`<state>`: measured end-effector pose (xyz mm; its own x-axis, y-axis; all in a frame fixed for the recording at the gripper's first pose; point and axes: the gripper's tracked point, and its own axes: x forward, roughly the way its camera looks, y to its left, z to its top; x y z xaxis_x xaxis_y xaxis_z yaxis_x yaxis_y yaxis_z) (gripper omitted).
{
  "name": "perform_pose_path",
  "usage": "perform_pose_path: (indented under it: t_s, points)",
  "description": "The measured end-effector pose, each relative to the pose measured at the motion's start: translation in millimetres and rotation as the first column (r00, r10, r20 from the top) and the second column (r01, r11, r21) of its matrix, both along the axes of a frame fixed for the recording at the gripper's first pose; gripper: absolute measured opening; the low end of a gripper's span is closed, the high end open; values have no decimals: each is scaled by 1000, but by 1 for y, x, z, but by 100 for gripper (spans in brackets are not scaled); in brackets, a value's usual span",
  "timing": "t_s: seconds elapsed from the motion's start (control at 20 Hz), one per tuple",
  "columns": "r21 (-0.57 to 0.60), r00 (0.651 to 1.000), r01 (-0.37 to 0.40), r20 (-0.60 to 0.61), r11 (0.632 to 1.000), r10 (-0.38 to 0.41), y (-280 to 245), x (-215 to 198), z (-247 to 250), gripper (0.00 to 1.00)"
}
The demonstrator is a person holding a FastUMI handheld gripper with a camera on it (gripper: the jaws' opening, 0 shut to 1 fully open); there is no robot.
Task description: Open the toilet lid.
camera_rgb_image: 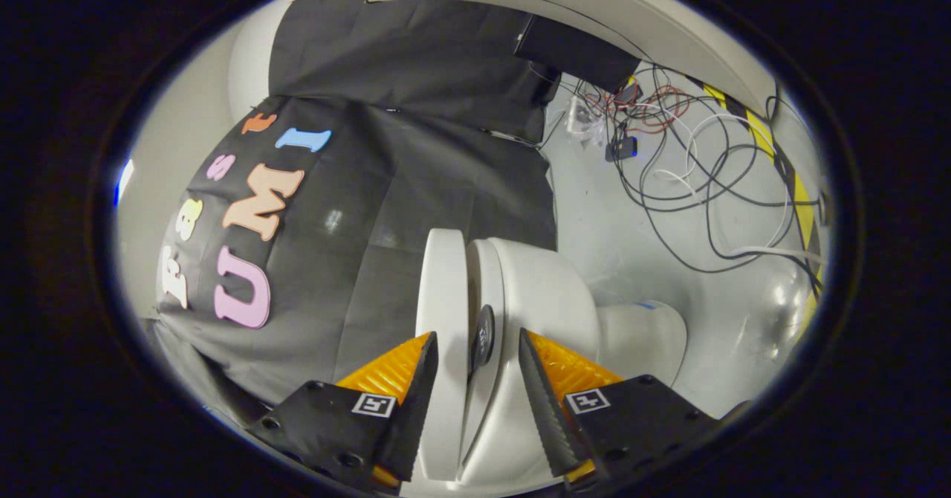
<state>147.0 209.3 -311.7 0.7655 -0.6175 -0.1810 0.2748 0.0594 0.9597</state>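
Straddling: gripper (475,353) fingers spread apart, either side of the toilet lid (441,312), neither seen pressing on it.
Lid: smooth glossy white plastic, thin rounded slab seen edge-on, just parted from the seat (487,275).
Bumper: small dark round pad (484,333) in the gap between lid and seat.
Bowl: white rounded ceramic (550,297), beyond the fingers.
Floor: pale, shiny (631,238); tangled thin cables (698,163) well beyond.

This is a test booth in a lab: beside the toilet (520,297), loose cables (691,163) lie on the grey floor (617,223), and black cloth (416,186) hangs behind it.
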Motion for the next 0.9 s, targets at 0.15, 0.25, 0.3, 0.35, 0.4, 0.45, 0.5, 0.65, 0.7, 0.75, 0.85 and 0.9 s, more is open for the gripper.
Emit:
perform_pose_path:
  t_s: [0.15, 0.25, 0.3, 0.35, 0.4, 0.45, 0.5, 0.65, 0.7, 0.75, 0.85, 0.9]
  points:
    - [30, 999, 33, -7, 999, -33, -15, 2, -7, 55]
    - [52, 999, 13, -45, 999, -11, -13, 8, -20, 28]
    - [51, 999, 1, -39, 999, 1, -13, 9, -17, 28]
    - [49, 999, -11, -47, 999, 14, -8, 7, -14, 27]
    - [46, 998, -21, -57, 999, 24, -8, 7, -14, 28]
    - [41, 997, -31, -65, 999, 33, -7, 6, -14, 28]
    - [38, 997, -41, -71, 998, 44, -6, 6, -14, 28]
    - [23, 998, -44, -37, 999, 44, -13, 10, -9, 2]
    - [21, 998, -47, -36, 999, 48, -12, 11, -9, 2]
    - [11, 998, -45, -46, 999, 46, -10, 8, -6, 2]
    - [-25, 993, -56, -107, 998, 53, -8, 7, -5, 2]
    - [-41, 988, -67, -141, 997, 61, -10, 8, -6, 2]
